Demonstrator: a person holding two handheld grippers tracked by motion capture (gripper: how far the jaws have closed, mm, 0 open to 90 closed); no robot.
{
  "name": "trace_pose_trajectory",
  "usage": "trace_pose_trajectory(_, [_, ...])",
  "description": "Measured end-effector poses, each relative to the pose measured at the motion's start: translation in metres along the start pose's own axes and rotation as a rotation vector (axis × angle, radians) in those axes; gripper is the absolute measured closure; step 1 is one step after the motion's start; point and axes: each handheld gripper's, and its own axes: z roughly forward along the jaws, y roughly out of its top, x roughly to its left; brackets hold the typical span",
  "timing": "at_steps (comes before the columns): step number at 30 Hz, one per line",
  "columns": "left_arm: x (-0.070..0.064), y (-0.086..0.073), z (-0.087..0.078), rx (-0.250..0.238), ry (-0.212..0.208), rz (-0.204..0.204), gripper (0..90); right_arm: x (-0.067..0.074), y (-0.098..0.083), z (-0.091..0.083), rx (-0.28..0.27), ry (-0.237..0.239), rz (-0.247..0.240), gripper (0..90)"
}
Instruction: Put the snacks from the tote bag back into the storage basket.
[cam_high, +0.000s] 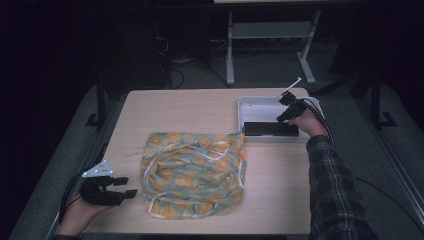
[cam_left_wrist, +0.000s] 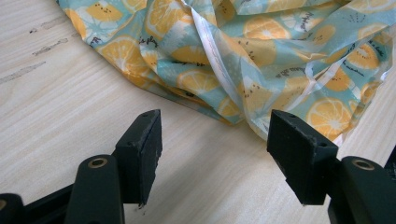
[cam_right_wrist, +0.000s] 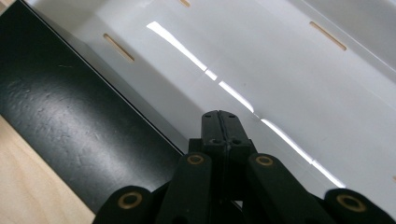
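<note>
Your left gripper (cam_high: 125, 186) rests low at the near left of the surface (cam_high: 190, 110), its fingers (cam_left_wrist: 140, 149) spread wide with nothing between them, pointing at the near edge of the fruit-print cloth (cam_high: 194, 172), which lies crumpled in the middle of the surface, just beyond the fingertips and not touched. Your right gripper (cam_right_wrist: 219, 122) is over the white tray (cam_high: 250, 102) at the far right, fingers pressed together on nothing, hovering above the tray's bare floor beside the black box (cam_high: 270, 129) that lies along the tray's near side. It looks like you are about to start handling the cloth, with the left hand ready and the right not yet in place. The next move likely calls for easing the left fingers forward onto the hem so that they can close on a single layer, and bringing the right hand across, opened, to take the opposite edge.
</note>
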Motion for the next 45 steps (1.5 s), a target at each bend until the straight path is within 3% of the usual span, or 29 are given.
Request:
trace_pose_trajectory(3, [0.0, 0.0, 0.0, 0.0, 0.0, 0.0, 35.2, 0.0, 0.001, -0.003, -0.01, -0.013, -0.01, 89.4])
trace_pose_trajectory(7, [0.001, 0.0, 0.001, 0.003, -0.002, -0.002, 35.3, 0.0, 0.003, -0.012, -0.07, -0.021, 0.006, 86.6])
trace_pose_trajectory(13, [0.0, -0.001, 0.002, 0.006, -0.012, 0.002, 35.2, 0.008, 0.004, -0.022, -0.101, -0.017, 0.016, 68.2])
trace_pose_trajectory(16, [0.001, -0.002, 0.002, 0.009, -0.015, 0.009, 35.1, 0.016, 0.003, -0.026, -0.089, -0.013, 0.012, 60.3])
trace_pose_trajectory(25, [0.002, -0.003, -0.001, 0.003, -0.016, 0.021, 34.8, 0.035, -0.012, -0.038, -0.196, -0.008, 0.015, 42.3])
trace_pose_trajectory(29, [0.0, -0.002, 0.001, -0.005, -0.018, 0.024, 34.2, 0.048, -0.021, -0.044, -0.232, 0.013, -0.01, 45.2])
trace_pose_trajectory(39, [-0.002, 0.0, 0.002, 0.005, -0.023, 0.041, 33.4, 0.082, -0.045, -0.053, -0.279, 0.029, -0.055, 37.8])
trace_pose_trajectory(45, [-0.004, 0.0, 0.003, 0.003, -0.029, 0.044, 33.3, 0.104, -0.062, -0.057, -0.284, 0.054, -0.043, 33.9])
